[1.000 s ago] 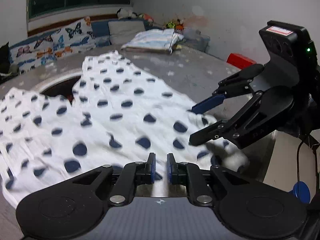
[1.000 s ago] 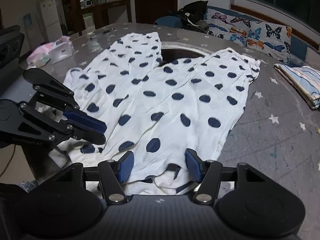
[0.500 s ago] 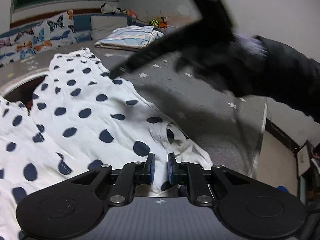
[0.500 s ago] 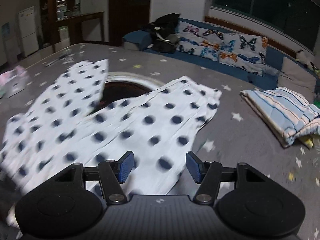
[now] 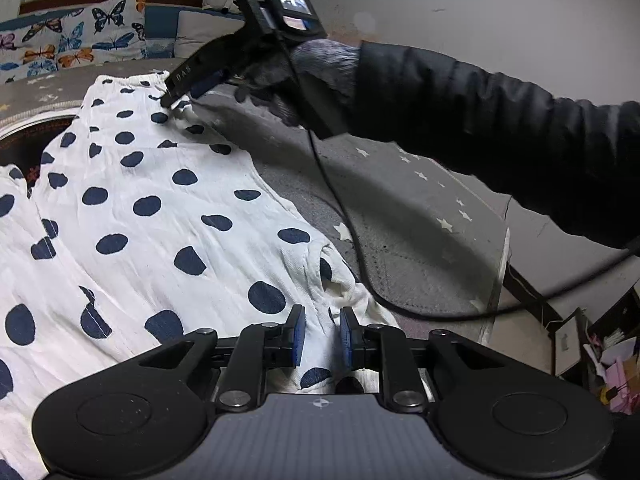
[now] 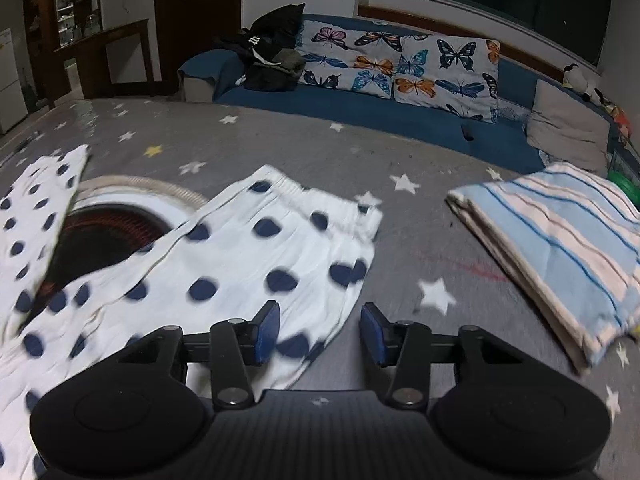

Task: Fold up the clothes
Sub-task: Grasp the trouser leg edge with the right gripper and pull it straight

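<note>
A white garment with navy polka dots [image 5: 160, 220] lies spread on the grey star-print table cover [image 5: 400, 216]. My left gripper [image 5: 321, 332] hovers over its near corner. Its jaws are opening, with cloth showing in the narrow gap but no pad visibly pressing. In the left wrist view my right gripper [image 5: 168, 101], held by a gloved hand on a dark sleeve [image 5: 480, 100], touches down at the garment's far gathered end. In the right wrist view the right gripper [image 6: 320, 334] is closing over the garment's [image 6: 240, 256] right edge. Cloth lies under its left pad [image 6: 267, 332].
A folded blue-striped cloth [image 6: 560, 248] lies right of the garment. A dark round recess with a pale ring [image 6: 104, 236] sits partly under the garment. A sofa with butterfly cushions [image 6: 400, 64] runs behind. A black cable [image 5: 352, 240] trails over the table, whose edge [image 5: 502, 264] drops off at right.
My right gripper swept from the near side to the garment's far end and its jaws narrowed. The left gripper settled lower over the near corner and its jaws spread slightly.
</note>
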Action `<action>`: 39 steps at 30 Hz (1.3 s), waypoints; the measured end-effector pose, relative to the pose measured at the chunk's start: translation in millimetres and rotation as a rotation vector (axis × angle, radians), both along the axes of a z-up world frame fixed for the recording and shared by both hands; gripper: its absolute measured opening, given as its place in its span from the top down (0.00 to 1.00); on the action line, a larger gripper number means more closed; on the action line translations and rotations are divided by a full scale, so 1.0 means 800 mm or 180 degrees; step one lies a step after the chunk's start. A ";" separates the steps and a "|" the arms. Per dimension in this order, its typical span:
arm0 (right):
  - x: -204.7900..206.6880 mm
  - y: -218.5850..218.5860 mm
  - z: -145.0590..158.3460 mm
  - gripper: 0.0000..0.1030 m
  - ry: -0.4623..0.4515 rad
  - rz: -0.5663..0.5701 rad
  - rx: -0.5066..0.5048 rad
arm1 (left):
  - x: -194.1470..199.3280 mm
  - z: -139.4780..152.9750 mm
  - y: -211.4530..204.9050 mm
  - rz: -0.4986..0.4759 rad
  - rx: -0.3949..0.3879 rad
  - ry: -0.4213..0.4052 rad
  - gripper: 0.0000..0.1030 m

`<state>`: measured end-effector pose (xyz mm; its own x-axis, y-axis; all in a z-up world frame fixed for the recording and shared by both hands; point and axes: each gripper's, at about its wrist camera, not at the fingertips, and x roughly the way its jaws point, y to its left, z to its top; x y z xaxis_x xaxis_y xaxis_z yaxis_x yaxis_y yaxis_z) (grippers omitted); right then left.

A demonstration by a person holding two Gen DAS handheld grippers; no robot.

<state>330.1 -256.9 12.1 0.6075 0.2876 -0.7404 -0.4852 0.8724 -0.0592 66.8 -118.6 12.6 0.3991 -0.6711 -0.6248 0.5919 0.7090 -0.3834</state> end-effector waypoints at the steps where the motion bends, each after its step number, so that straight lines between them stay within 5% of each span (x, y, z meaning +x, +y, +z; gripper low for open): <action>1: 0.008 0.001 -0.001 0.56 -0.0019 -0.0018 0.0004 | -0.001 0.000 0.000 -0.0005 -0.0009 0.0005 0.80; 13: 0.080 0.005 -0.008 0.58 -0.0194 -0.0369 -0.0093 | -0.008 -0.002 0.004 -0.0061 -0.0070 0.0024 0.80; 20: 0.078 0.011 0.004 0.57 -0.0311 -0.0353 -0.0282 | -0.020 -0.004 0.007 -0.0034 -0.0099 0.0023 0.80; 30: -0.017 0.020 0.054 0.49 -0.0330 0.0225 -0.0345 | -0.043 0.015 0.026 0.0242 0.0021 -0.0125 0.66; 39: -0.164 0.033 0.054 0.44 -0.0170 0.0867 -0.0241 | -0.079 0.038 0.104 0.1212 0.0258 -0.0310 0.66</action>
<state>198.9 -230.9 55.0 0.5542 0.3907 -0.7350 -0.6956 0.7024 -0.1511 3.8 -35.0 42.7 0.6697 -0.4138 -0.6167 0.3117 0.9103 -0.2723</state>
